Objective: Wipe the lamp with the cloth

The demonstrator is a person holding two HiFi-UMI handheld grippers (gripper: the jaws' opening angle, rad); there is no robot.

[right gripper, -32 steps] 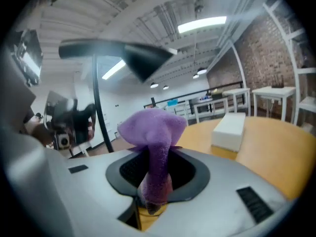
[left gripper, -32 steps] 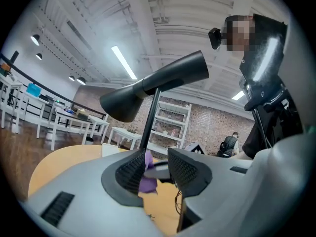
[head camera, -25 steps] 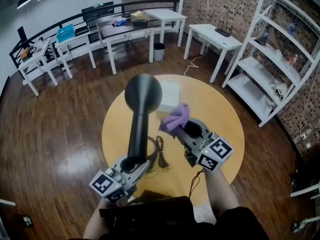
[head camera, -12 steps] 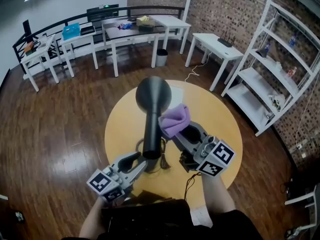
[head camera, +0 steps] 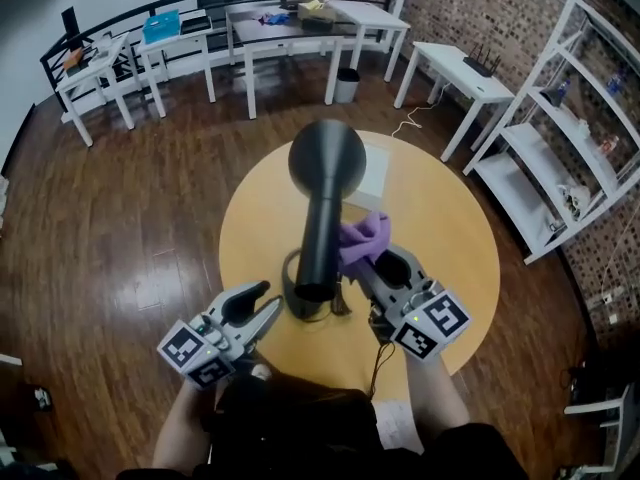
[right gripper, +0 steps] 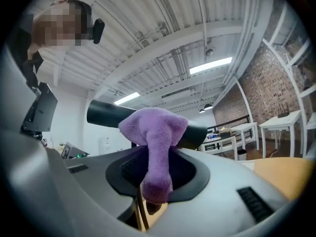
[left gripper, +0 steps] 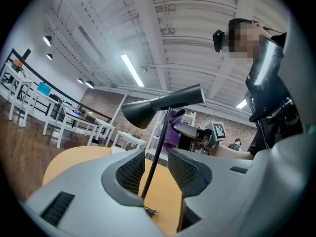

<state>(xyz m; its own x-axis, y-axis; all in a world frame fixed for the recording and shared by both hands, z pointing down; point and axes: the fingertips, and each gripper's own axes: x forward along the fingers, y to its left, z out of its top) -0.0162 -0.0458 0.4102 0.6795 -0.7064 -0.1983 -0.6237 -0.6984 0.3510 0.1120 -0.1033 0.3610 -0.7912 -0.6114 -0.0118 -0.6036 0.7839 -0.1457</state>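
Note:
A black lamp with a horn-shaped head (head camera: 322, 193) stands on the round wooden table (head camera: 445, 223); its thin stem (left gripper: 157, 154) shows in the left gripper view. A purple cloth (head camera: 365, 240) is pinched in my right gripper (head camera: 385, 264) and rests against the right side of the lamp head. In the right gripper view the cloth (right gripper: 154, 142) hangs from the jaws in front of the lamp head (right gripper: 106, 115). My left gripper (head camera: 266, 300) stands open just left of the lamp's base. The stem appears between its jaws farther off, untouched.
A white sheet (head camera: 369, 179) lies on the table behind the lamp, and a black cable (head camera: 341, 299) trails by the base. White tables (head camera: 280, 28) and a bin (head camera: 347, 85) stand at the back, a white shelf unit (head camera: 560, 118) at the right.
My left gripper has come off the lamp's lower part and moved left, now open beside the base. The right gripper with the cloth has slid down the lamp head toward its narrow end.

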